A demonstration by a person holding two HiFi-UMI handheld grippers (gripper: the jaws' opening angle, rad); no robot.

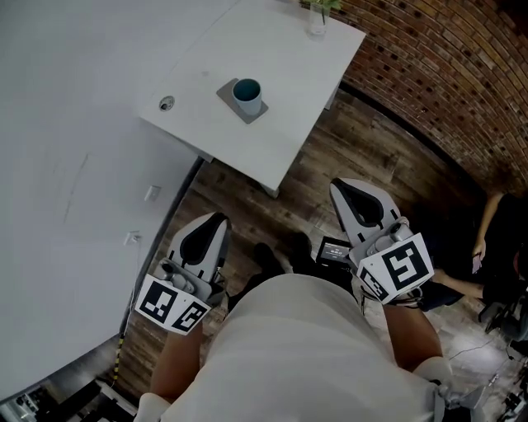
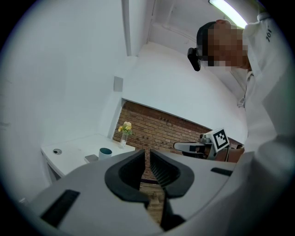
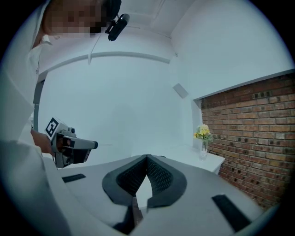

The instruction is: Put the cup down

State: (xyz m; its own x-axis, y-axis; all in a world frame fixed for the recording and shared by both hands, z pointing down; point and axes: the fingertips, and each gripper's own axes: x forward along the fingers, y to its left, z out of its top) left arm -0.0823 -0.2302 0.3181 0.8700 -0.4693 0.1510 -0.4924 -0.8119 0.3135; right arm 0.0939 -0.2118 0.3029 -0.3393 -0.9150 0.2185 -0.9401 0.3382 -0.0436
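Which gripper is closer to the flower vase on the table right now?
Right, by the head view. The right gripper is off the table's near corner, below the flower vase; the left gripper is farther back, to the lower left.

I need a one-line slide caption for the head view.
Teal cup on a grey mat on the white table; left gripper and right gripper hang back, empty.

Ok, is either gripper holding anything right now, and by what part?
Nothing is held. The left gripper and right gripper are both empty; the cup stands on the table, clear of both.
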